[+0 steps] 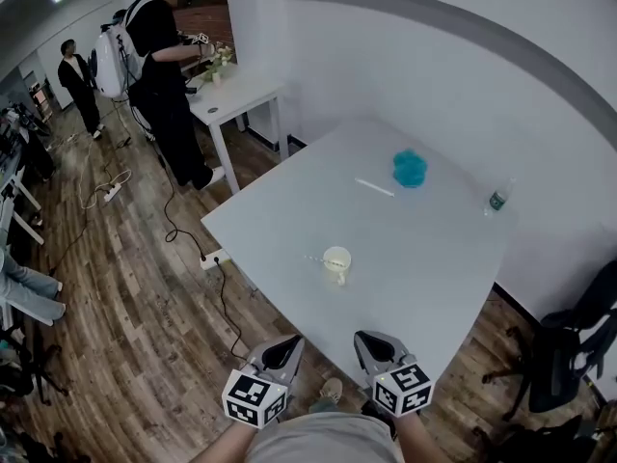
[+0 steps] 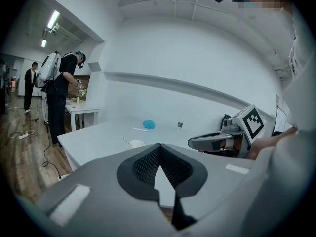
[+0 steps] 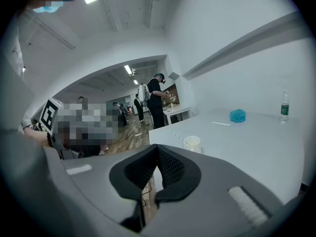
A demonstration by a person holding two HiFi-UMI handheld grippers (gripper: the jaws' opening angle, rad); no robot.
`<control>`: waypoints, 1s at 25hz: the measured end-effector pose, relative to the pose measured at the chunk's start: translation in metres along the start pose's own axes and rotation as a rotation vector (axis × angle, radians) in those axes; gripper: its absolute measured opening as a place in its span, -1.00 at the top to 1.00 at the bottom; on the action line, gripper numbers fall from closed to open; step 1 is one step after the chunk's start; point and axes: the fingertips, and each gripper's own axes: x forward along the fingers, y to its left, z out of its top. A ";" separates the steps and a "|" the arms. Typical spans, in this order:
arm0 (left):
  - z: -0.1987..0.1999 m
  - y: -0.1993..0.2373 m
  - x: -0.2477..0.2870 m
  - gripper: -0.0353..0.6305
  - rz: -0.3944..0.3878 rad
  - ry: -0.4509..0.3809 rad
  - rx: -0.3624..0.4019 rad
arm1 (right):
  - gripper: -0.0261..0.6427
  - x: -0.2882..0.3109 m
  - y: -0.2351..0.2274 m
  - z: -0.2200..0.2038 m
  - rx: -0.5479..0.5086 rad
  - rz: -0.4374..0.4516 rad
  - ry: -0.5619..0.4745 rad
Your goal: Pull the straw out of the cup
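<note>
A small white cup (image 1: pixel 336 261) stands on the white table (image 1: pixel 424 278), towards its near left edge. A thin straw (image 1: pixel 314 257) leans out of the cup to the left. Both grippers hang in front of the table's near corner, short of the cup and touching nothing. My left gripper (image 1: pixel 289 341) is shut and empty, and so is my right gripper (image 1: pixel 364 337). In the left gripper view the cup (image 2: pixel 136 143) lies beyond the closed jaw tips (image 2: pixel 159 145). The right gripper view shows the cup (image 3: pixel 191 142) and straw (image 3: pixel 177 135) ahead of its tips (image 3: pixel 158 146).
A loose straw (image 1: pixel 374 187), a blue crumpled object (image 1: pixel 410 168) and a water bottle (image 1: pixel 497 199) sit on the far part of the table. A person (image 1: pixel 164 56) works at a second white table (image 1: pixel 236 95). Cables and a power strip (image 1: pixel 214 258) lie on the wood floor; a black chair (image 1: pixel 569 345) stands at right.
</note>
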 end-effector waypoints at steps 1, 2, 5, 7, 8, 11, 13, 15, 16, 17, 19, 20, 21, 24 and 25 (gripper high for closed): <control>0.004 0.001 0.006 0.84 0.003 0.000 0.001 | 0.90 0.002 -0.006 0.002 0.003 0.001 0.000; 0.007 0.002 0.012 0.84 0.005 -0.001 0.003 | 0.90 0.004 -0.011 0.005 0.005 0.002 0.000; 0.014 0.003 0.029 0.84 0.003 0.000 0.009 | 0.90 0.009 -0.028 0.011 0.006 0.007 0.000; 0.013 0.003 0.038 0.84 -0.003 0.016 0.004 | 0.90 0.012 -0.037 0.013 0.019 0.001 0.000; 0.012 0.003 0.041 0.84 -0.007 0.024 -0.001 | 0.90 0.012 -0.041 0.013 0.026 -0.003 0.003; 0.013 0.008 0.049 0.84 -0.014 0.031 -0.008 | 0.90 0.018 -0.046 0.016 0.024 -0.006 0.012; 0.018 0.013 0.053 0.84 -0.020 0.029 -0.006 | 0.90 0.023 -0.046 0.020 0.020 -0.004 0.013; 0.022 0.020 0.056 0.84 -0.031 0.029 0.001 | 0.90 0.029 -0.047 0.026 0.017 -0.008 0.009; 0.024 0.024 0.057 0.84 -0.037 0.030 0.006 | 0.90 0.032 -0.047 0.029 0.016 -0.014 0.007; 0.026 0.028 0.058 0.84 -0.042 0.032 0.010 | 0.90 0.036 -0.047 0.032 0.015 -0.022 0.005; 0.029 0.037 0.061 0.84 -0.050 0.039 0.019 | 0.90 0.042 -0.047 0.037 0.018 -0.034 0.001; 0.031 0.041 0.064 0.84 -0.053 0.041 0.023 | 0.90 0.045 -0.049 0.039 0.021 -0.038 -0.001; 0.032 0.043 0.068 0.84 -0.057 0.043 0.026 | 0.90 0.048 -0.052 0.040 0.022 -0.041 0.000; 0.035 0.049 0.077 0.84 -0.069 0.046 0.032 | 0.90 0.055 -0.059 0.040 0.030 -0.054 0.007; 0.036 0.051 0.078 0.84 -0.074 0.048 0.032 | 0.90 0.057 -0.061 0.041 0.033 -0.059 0.006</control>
